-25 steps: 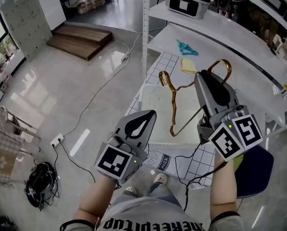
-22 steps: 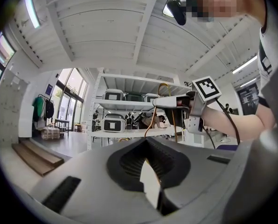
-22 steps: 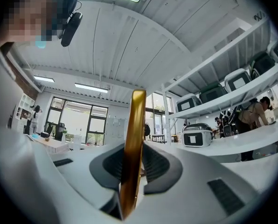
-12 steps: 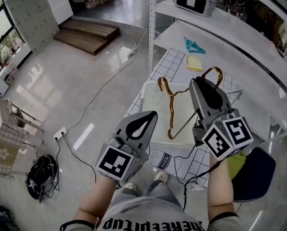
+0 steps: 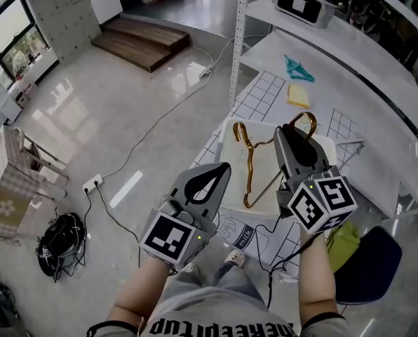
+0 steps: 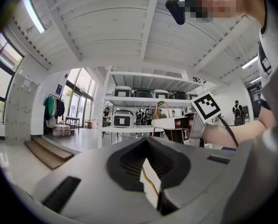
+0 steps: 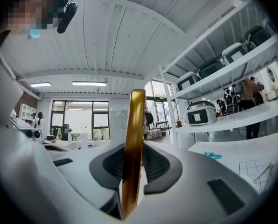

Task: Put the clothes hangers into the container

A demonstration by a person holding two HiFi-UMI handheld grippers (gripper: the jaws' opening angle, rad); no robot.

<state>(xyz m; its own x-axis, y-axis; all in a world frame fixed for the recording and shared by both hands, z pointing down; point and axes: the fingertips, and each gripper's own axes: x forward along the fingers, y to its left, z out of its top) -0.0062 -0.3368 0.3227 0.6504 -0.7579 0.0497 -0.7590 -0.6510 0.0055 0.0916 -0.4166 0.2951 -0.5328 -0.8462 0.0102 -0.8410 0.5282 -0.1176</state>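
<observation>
over the white container, which sits toward the near edge of the checked mat, the right gripper has sunk with the gold hanger since a second ago. then the hanger stood higher and reached partly beyond the container's far rim. now its hook and frame lie almost wholly within the container's outline. the tongs of that gripper are clamped on the hanger and have not slackened. i judge this to be the lowering step, with the letting go not yet done. whether the frame's low end already touches the container's floor i cannot tell. the left gripper has kept its place beside the container's near left corner. its tips are together with nothing between them, so it takes no part for now.

the head view alone gives the layout. it shows the hanger over the container, a teal hanger on the white shelf board beyond the container's far rim, and a yellow pad just this side of it. that teal hanger looks like the next one to fetch. the right gripper view alone shows the grip itself: a thick gold bar stands upright between the dark pads, pressed from both sides. the left gripper view gives the side look the others lack. there the right gripper is held level with a gold loop rising past its tips, and a sliver of gold wire shows through the slot behind the left gripper's closed tips.
</observation>
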